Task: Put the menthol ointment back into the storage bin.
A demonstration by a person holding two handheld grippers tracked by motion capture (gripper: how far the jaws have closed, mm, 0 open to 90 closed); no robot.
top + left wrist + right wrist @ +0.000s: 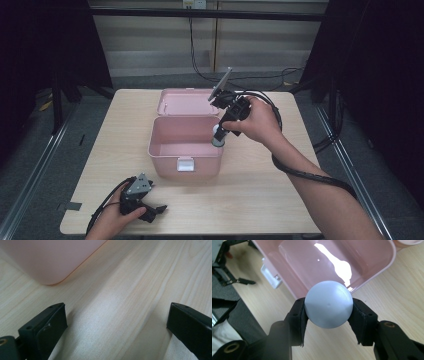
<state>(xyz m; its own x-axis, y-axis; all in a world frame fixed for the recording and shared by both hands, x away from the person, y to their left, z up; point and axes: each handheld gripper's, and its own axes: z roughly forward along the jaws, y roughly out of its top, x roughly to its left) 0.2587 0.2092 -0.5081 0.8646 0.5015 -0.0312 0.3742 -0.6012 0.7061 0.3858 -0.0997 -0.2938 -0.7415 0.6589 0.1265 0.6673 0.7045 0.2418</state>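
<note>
Ball, pale blue: clamped in right gripper at pink box rim. Advise clearing rim, lowering before release. Left gripper agape, empty, on table.

The box was pale pink, its open lid the same pink, with a white latch on its front wall. At the box's right rim, a pale blue-grey ball sat between black jaws. The table under the box was light wood with fine straight grain. Both grippers' bodies were black; the one before the box carried a grey plate.
</note>
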